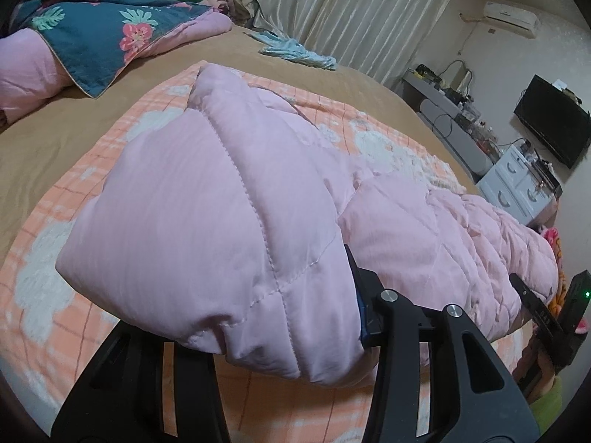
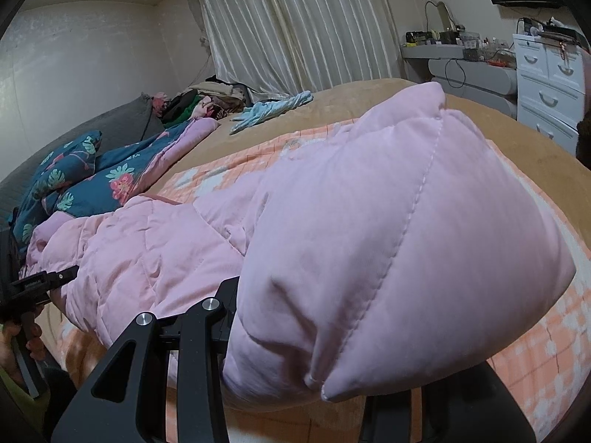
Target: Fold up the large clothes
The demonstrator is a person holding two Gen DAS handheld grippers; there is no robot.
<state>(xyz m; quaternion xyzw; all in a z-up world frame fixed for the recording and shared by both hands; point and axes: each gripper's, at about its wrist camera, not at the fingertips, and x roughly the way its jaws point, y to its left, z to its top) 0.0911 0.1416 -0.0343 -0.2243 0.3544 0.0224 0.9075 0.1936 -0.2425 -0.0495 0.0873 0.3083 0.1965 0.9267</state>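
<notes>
Item: pale pink quilted padded coat (image 1: 207,214), laid lengthwise across a bed and lifted at its near edge. In the left wrist view a puffed, stitched corner of it is bunched over the left gripper (image 1: 317,317); the fabric is seen pinched between the black fingers, so the jaws are closed on the coat. In the right wrist view the matching corner is draped over the right gripper (image 2: 295,332), and its jaws are likewise clamped on the pink fabric, one finger being hidden under the cloth. The stretch of coat between the two grippers sags toward the bedding.

Support: peach-and-white checked blanket with pale flower patches (image 1: 55,221), spread beneath the coat. Under it a plain tan bedspread (image 1: 74,136) is seen.

Other bedding: dark blue floral quilt with pink lining (image 1: 103,26), heaped at the far corner of the bed, well apart from the coat. A light blue crumpled garment (image 1: 295,51) is laid on the tan bedspread near the cream pleated curtains (image 1: 351,11).

Room: white chest of drawers (image 2: 546,88) is placed beside the bed; black flat television (image 1: 554,125) is mounted on the wall, and a white wall air conditioner (image 1: 511,14) is mounted above.

Person: a hand (image 2: 14,347) is glimpsed on the left gripper's handle at the edge of the right wrist view.
</notes>
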